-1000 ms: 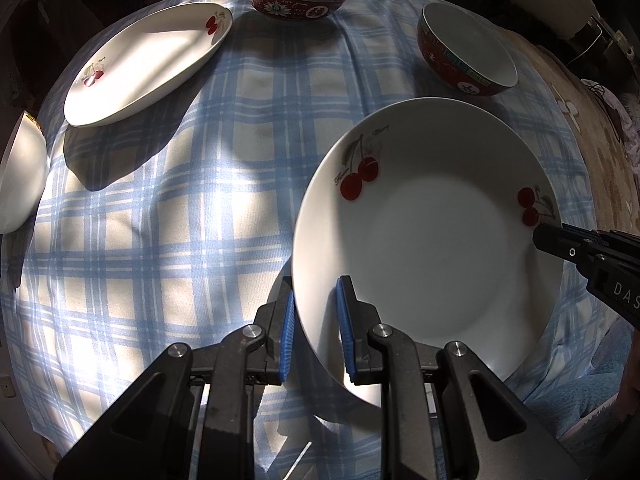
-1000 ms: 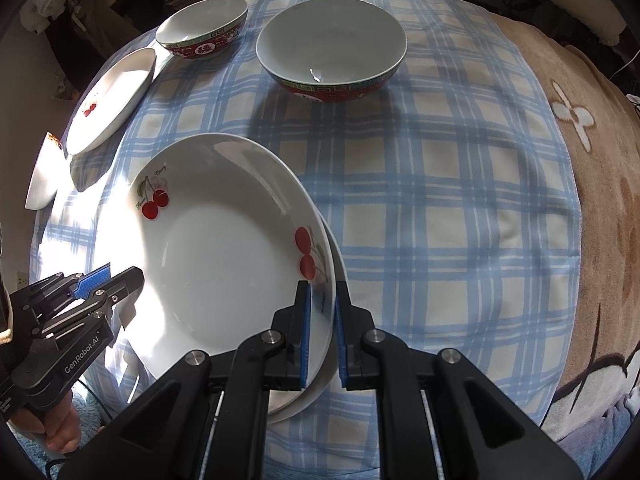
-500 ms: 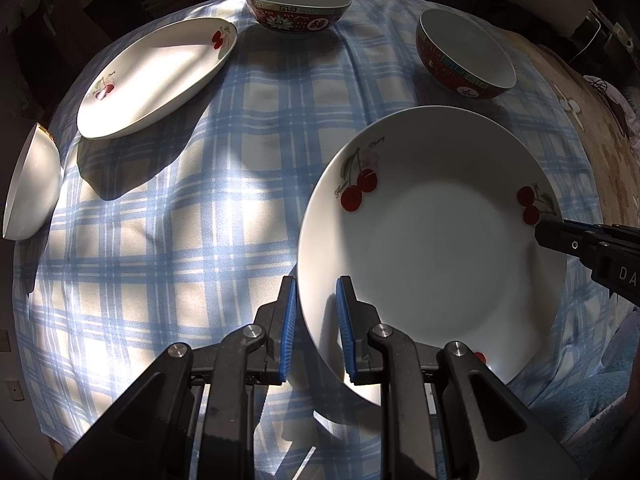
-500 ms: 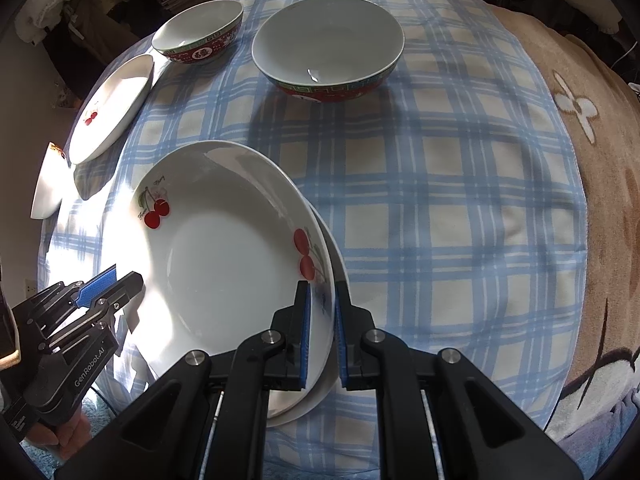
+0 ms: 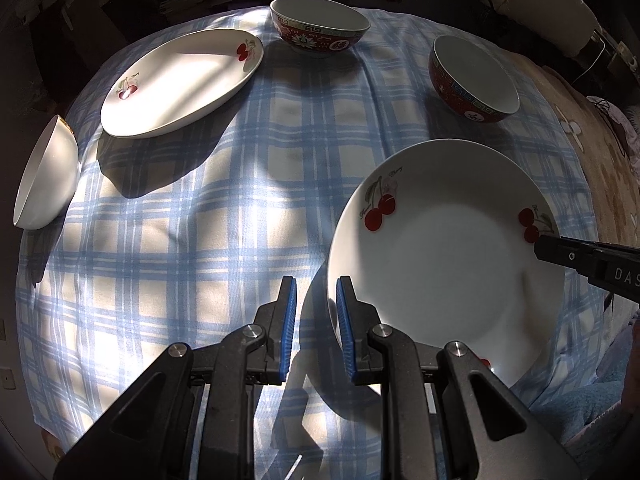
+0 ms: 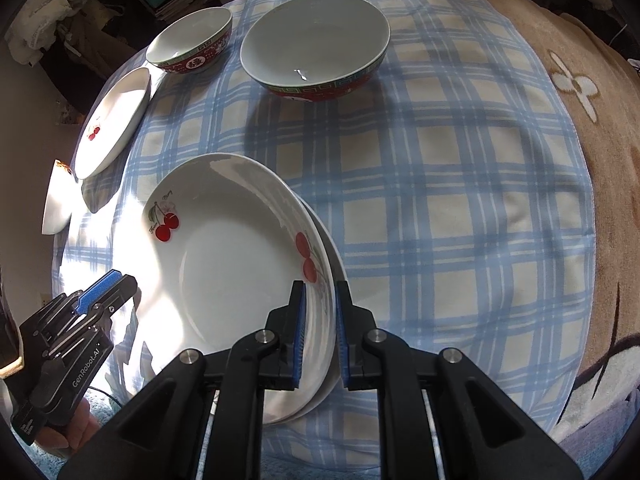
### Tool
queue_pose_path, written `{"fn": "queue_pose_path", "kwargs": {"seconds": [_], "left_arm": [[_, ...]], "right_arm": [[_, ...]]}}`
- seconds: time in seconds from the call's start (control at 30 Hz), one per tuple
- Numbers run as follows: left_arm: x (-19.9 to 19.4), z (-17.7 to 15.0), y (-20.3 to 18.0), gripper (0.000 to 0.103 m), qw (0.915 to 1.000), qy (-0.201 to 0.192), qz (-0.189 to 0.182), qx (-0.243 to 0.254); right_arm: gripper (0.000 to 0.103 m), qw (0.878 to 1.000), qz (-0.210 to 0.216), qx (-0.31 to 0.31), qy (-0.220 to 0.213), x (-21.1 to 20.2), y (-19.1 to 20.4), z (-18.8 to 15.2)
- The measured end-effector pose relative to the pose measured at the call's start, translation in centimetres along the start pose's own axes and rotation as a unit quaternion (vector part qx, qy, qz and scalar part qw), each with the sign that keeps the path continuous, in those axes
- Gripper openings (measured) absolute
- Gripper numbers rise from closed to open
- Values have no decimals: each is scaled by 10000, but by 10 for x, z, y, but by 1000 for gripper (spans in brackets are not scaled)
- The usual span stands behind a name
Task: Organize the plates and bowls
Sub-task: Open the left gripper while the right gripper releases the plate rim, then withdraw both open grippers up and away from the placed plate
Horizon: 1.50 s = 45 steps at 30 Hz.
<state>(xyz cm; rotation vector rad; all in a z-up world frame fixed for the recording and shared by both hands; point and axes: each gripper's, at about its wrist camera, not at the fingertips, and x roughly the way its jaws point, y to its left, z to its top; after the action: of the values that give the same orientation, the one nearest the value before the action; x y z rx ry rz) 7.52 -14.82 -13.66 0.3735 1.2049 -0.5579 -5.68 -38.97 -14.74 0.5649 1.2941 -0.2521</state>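
A white cherry plate [image 5: 444, 256] [image 6: 224, 268] lies on top of a second plate [image 6: 332, 264] on the checked cloth. My right gripper [image 6: 320, 320] is shut on the top plate's right rim; its tip shows in the left wrist view [image 5: 560, 250]. My left gripper [image 5: 312, 312] is open and empty just left of the plate's rim, also in the right wrist view [image 6: 106, 286]. Another cherry plate [image 5: 180, 80] [image 6: 114, 124] lies far left. Two red bowls [image 5: 320, 30] [image 5: 474, 78] stand at the back.
A white bowl [image 5: 44, 176] tilts at the cloth's left edge. In the right wrist view the large red bowl [image 6: 316, 44] and small red bowl [image 6: 192, 42] stand at the back. A brown blanket [image 6: 592, 92] lies to the right.
My left gripper has let go of the plate's left rim and drawn back to the left. The top plate has come down onto the lower plate. The right gripper stays shut on it.
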Motion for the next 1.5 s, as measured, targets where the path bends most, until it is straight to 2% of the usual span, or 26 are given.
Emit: {"fn": "queue_pose_path", "kwargs": {"seconds": [0.07, 0.13, 0.17, 0.27, 0.33, 0.47, 0.53, 0.67, 0.73, 0.87, 0.97, 1.03, 1.23, 1.4, 1.5], "left_arm": [[-6, -2, 6, 20, 10000, -38, 3, -69], [-11, -4, 12, 20, 9998, -46, -30, -165], [-14, -5, 14, 20, 9997, -48, -29, -239], [-20, -6, 21, 20, 9993, -76, -5, -357], [-26, -7, 26, 22, 9990, -107, 70, -428], [-36, -10, 38, 26, 9978, -132, 228, -614], [-38, -10, 44, 27, 9970, -150, 286, -703], [-47, -13, 53, 31, 9961, -228, 451, -717], [-52, -12, 57, 39, 9957, -288, 496, -729], [-66, -11, 64, 49, 9950, -379, 548, -741], [-78, -7, 69, 65, 9938, -504, 631, -759], [-85, -3, 73, 82, 9934, -569, 642, -756], [-102, 10, 86, 88, 9916, -769, 765, -708], [-109, 24, 103, 89, 9893, -846, 966, -698], [-109, 33, 116, 90, 9878, -852, 1014, -819]], "right_arm": [[21, 10000, 51, 51, -9, -3, -1, -1], [35, 9999, -106, -7, -100, -7, 1, -1], [37, 9997, -148, -46, -184, -11, 3, -1], [43, 9993, 153, -67, -335, -22, 7, 0], [56, 9985, 301, -116, -446, -29, 11, -1], [68, 9961, 543, -283, -632, -39, 25, -3], [82, 9947, 714, -292, -684, -42, 29, -3], [87, 9921, 864, -364, -838, -47, 40, -2], [92, 9912, 883, -399, -898, -50, 45, 0], [95, 9896, 889, -445, -1035, -57, 52, 3], [97, 9882, 848, -538, -1153, -63, 60, 5], [99, 9875, 760, -652, -1214, -66, 67, 8], [102, 9865, 626, -861, -1245, -72, 87, 20], [102, 9821, 881, -1001, -1331, -74, 97, 29], [102, 9791, 749, -1192, -1470, -75, 105, 33]]}}
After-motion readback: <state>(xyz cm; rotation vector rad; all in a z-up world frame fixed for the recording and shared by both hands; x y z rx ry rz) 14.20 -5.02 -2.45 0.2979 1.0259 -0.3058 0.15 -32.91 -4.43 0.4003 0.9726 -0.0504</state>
